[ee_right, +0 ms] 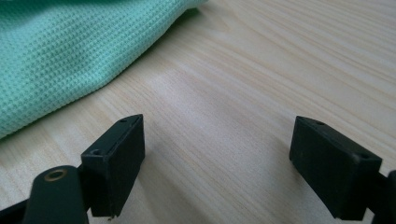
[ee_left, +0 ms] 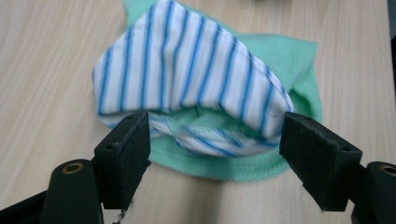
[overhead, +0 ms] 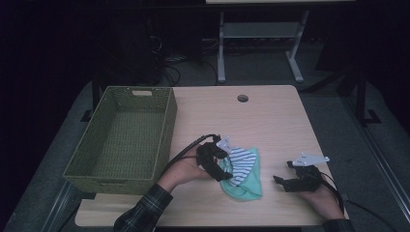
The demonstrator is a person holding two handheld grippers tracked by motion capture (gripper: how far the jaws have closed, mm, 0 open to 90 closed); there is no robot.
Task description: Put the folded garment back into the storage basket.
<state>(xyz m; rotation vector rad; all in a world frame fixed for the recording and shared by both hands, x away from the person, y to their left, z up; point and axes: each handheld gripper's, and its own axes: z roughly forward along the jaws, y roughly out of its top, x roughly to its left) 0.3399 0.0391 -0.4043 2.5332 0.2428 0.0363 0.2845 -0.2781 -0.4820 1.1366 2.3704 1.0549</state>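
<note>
Dim surroundings frame a pale wooden tabletop with a round cable hole near its far edge. Near the front edge of that table lies the folded bundle of cloth: a white cloth with blue stripes sitting on top of a mint-green waffle-weave cloth. The striped piece is doubled over into a rounded pouch shape, its open fold facing the left gripper, and the green fabric peeks out around it on the far side and along the near rim. From above, the bundle looks like a compact, slightly crumpled wedge.

The left gripper hangs just at the bundle's near-left edge, its black jaws spread wide to either side of the striped fold; nothing is pinched, though whether a pad brushes the fabric is hard to tell from the high view. The person's left hand holds it, a plaid sleeve behind.

The right gripper rests low over bare wood to the right of the bundle, apart from it, jaws likewise spread and empty; in its own view the green cloth's edge lies ahead at the upper left.

Further left, an olive-green woven rectangular basket sits on the table, well apart from the cloth.
</note>
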